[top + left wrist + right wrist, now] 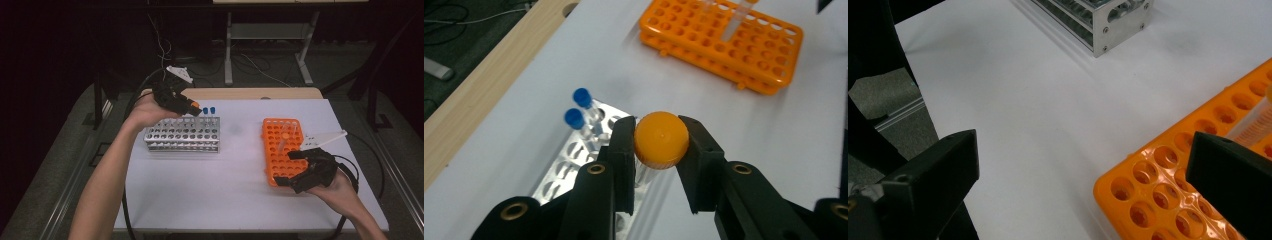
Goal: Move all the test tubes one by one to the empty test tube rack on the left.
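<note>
My left gripper point(194, 108) point(658, 134) is shut on an orange-capped tube point(661, 139), holding it just under the cap above the silver metal rack point(182, 134) point(570, 169). Two blue-capped tubes point(209, 111) point(579, 107) stand in that rack's far right corner. My right gripper point(288, 168) point(1085, 150) stands open at the near end of the orange rack point(278, 150) point(1168, 195) point(724, 45), one jaw over the rack and nothing between the pads. A clear tube point(286, 135) point(1254, 125) leans in the orange rack.
Both racks sit on a white sheet point(235, 170) over a wooden table point(250, 93). Bare sheet lies between the racks and in front of them. Cables and table legs point(229, 55) stand on the floor beyond the far edge.
</note>
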